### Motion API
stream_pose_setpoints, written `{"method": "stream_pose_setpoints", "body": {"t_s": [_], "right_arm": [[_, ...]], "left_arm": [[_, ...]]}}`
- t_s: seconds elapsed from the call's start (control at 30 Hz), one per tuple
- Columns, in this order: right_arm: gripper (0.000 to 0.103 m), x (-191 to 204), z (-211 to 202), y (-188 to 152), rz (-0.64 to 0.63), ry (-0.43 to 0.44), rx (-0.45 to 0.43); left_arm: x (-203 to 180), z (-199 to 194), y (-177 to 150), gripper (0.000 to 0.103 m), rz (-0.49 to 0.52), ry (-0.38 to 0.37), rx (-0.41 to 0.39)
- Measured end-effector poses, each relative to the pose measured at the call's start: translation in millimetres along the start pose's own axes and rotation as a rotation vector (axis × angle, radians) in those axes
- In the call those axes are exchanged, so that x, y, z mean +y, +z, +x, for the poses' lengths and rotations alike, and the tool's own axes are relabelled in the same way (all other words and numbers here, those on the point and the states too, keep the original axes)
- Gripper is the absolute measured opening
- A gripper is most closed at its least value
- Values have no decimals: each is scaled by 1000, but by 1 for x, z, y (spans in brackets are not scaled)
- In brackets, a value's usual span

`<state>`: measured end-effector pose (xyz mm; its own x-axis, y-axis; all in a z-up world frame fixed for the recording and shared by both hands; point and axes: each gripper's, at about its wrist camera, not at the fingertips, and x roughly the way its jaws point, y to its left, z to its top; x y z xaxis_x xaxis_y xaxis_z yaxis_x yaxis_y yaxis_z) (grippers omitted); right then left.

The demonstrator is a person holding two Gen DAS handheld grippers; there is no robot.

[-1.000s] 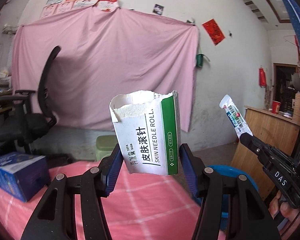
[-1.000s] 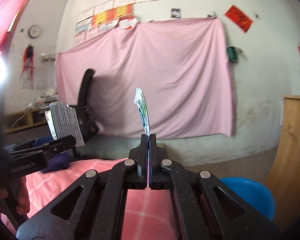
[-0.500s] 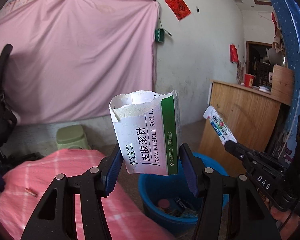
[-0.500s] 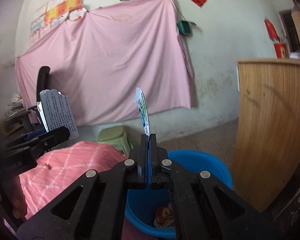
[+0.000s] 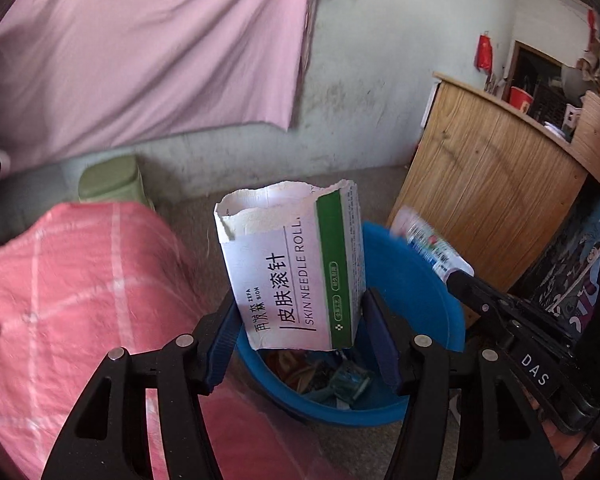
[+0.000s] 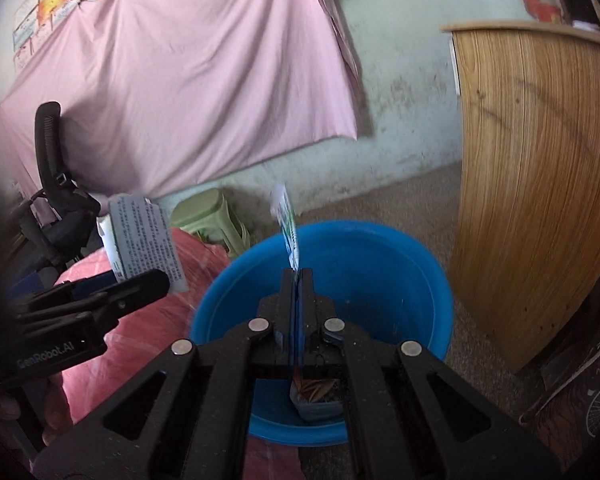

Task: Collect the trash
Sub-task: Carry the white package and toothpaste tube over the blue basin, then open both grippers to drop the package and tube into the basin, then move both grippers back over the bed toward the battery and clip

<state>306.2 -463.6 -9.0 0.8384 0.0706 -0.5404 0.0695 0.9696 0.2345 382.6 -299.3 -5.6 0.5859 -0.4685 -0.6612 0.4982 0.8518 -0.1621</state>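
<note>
My left gripper point(image 5: 302, 312) is shut on a torn white and green skin needle roller box point(image 5: 292, 264), held upright above the near rim of a blue bin point(image 5: 416, 280). The box also shows in the right wrist view point(image 6: 142, 236), with the left gripper point(image 6: 156, 280) below it. My right gripper point(image 6: 297, 276) is shut on a flat white, blue and green tube point(image 6: 287, 220), held edge-on over the blue bin point(image 6: 380, 264). In the left wrist view the tube point(image 5: 428, 244) sticks up from the right gripper point(image 5: 456, 278). Trash lies in the bin bottom.
A table with a pink checked cloth point(image 5: 60, 300) stands left of the bin. A wooden counter point(image 5: 492, 184) stands right of it. A green stool point(image 5: 108, 180) and a black office chair point(image 6: 56, 184) stand by the pink-draped wall.
Both grippers have swung right and tilted down, from over the pink table to above the blue bin. Each still holds its item.
</note>
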Motion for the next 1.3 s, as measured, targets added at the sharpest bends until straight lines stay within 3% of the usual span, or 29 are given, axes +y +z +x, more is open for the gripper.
{"method": "stream_pose_setpoints", "body": {"t_s": [0.13, 0.27, 0.6, 0.87, 1.0, 1.07, 1.2, 1.3], "right_arm": [[22, -4, 10, -1, 4, -5, 36], [23, -3, 12, -1, -4, -8, 41], [30, 3, 4, 4, -25, -23, -6], [49, 24, -10, 12, -61, -8, -68], [62, 43, -16, 17, -90, 11, -110], [73, 52, -18, 19, -101, 25, -128], [91, 75, -24, 22, -133, 66, -186], [102, 92, -28, 24, -143, 108, -229]], "left_arm": [[1, 14, -1, 57, -23, -5, 67], [6, 15, -1, 57, -32, -6, 83], [18, -7, -1, 57, -63, 23, -9], [36, -46, 1, 59, -90, 83, -116], [49, -71, -3, 73, -104, 130, -195], [58, -86, -5, 77, -115, 156, -242], [77, -110, -10, 95, -147, 212, -311], [95, -130, -17, 99, -168, 249, -368]]}}
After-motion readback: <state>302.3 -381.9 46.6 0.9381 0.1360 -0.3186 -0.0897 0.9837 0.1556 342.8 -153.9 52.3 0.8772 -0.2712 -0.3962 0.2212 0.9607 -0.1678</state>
